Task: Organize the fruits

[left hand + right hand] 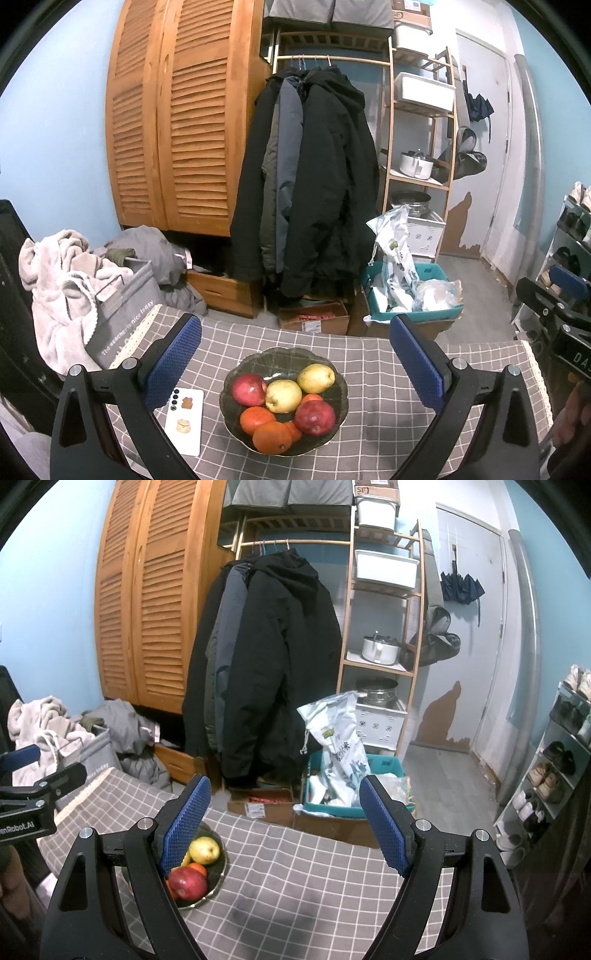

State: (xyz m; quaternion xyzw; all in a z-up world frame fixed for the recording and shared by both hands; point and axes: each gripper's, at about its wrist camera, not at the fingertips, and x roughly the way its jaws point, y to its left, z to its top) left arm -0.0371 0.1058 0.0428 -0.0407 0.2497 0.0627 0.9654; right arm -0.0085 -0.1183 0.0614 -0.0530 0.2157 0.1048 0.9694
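A dark green bowl (332, 363) sits on the grey checked tablecloth (373, 435). It holds two red apples (314, 416), two yellow pears (283, 396) and several oranges (271, 437). My left gripper (295, 365) is open and empty, above and just in front of the bowl, its blue pads on either side. In the right wrist view the bowl (221, 869) is at the lower left, partly hidden by the left finger (184, 827). My right gripper (286, 823) is open and empty, to the right of the bowl over bare cloth.
A white phone (184, 421) lies on the cloth left of the bowl. A laundry basket with towels (110, 295) stands past the table's left corner. Boxes and a teal bin (413, 295) sit on the floor beyond the far edge. A shoe rack (554, 768) stands at right.
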